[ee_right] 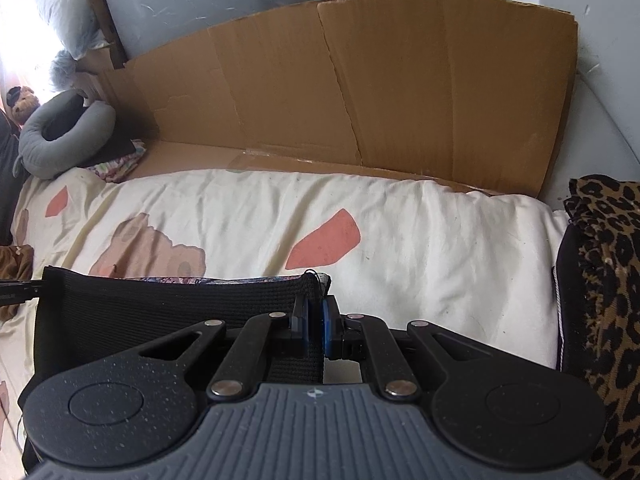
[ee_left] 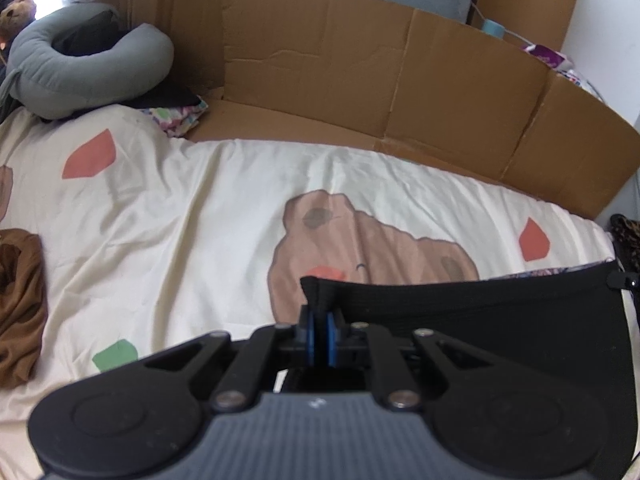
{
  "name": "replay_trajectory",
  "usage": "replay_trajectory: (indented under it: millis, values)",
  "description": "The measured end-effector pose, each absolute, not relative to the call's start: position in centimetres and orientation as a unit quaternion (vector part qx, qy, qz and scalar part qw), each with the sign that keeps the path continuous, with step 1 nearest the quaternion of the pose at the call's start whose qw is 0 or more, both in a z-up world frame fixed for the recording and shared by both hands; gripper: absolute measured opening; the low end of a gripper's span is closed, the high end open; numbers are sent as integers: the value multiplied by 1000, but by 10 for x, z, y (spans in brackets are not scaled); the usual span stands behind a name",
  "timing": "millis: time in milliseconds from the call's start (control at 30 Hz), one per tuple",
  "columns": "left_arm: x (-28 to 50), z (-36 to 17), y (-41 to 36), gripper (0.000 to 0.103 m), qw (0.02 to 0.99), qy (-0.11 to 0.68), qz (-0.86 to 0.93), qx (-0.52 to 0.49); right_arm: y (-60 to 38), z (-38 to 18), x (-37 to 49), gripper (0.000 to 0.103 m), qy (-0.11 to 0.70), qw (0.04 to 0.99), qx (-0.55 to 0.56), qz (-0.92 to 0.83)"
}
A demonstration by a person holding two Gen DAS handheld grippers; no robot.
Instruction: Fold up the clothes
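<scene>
Garment: black ribbed knit, stretched taut between your grippers; left and right jaws each clamp a corner above the cream sheet.

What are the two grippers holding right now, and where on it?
Both grip one black garment by its ribbed waistband: the left gripper pinches its left end, the right gripper its right end, stretched between them.
</scene>
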State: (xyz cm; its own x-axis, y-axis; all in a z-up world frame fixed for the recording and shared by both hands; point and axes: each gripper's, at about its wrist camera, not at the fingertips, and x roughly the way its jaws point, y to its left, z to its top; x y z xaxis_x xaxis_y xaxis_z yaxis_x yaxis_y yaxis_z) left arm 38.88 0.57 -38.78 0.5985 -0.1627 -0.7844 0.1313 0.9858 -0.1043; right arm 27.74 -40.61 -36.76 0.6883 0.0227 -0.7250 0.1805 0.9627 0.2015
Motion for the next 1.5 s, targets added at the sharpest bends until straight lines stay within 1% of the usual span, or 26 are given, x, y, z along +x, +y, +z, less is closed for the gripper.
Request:
replay_trajectory:
  millis: [167, 367, 433, 467, 567, 600, 633, 700, 867, 1067, 1200, 1367, 1500]
  values:
    - [395, -400, 8, 7, 889, 451, -78, -22, -408, -377, 289, 5, 409, 903, 123, -39]
    - [402, -421, 0, 7, 884, 460, -83, 2, -409, -401, 300, 5, 423, 897, 119, -32]
    - [402, -430, -2, 8, 882, 463, -88, 8, -410, -411, 303, 6, 433, 892, 129, -30]
    - [401, -433, -2, 12, 882, 463, -85, 13, -411, -414, 305, 6, 439, 888, 133, -30]
    - [399, -431, -1, 27, 884, 462, -65, 22, -412, -418, 308, 12, 451, 881, 142, -37]
    - [398, -426, 1, 27, 884, 464, -58, 23, -412, -413, 306, 16, 446, 884, 136, -41]
    - [397, -421, 3, 26, 884, 464, -55, 23, -412, -409, 304, 23, 441, 887, 131, -44]
    - [395, -409, 6, 25, 887, 459, -52, 19, -411, -400, 300, 26, 430, 894, 120, -42]
    - [388, -385, 1, 25, 892, 447, -64, -14, -399, -381, 295, 26, 413, 901, 130, -10]
    - [377, -373, -42, 26, 891, 438, -118, -15, -357, -364, 299, 25, 402, 906, 114, 63]
    - [369, -371, -71, 26, 889, 432, -153, 6, -333, -367, 303, 25, 407, 904, 100, 87]
    - [371, -380, -87, 26, 881, 443, -169, 3, -316, -372, 308, 25, 410, 903, 86, 96]
    - [377, -386, -96, 27, 878, 447, -171, 10, -311, -377, 314, 21, 412, 902, 82, 95]
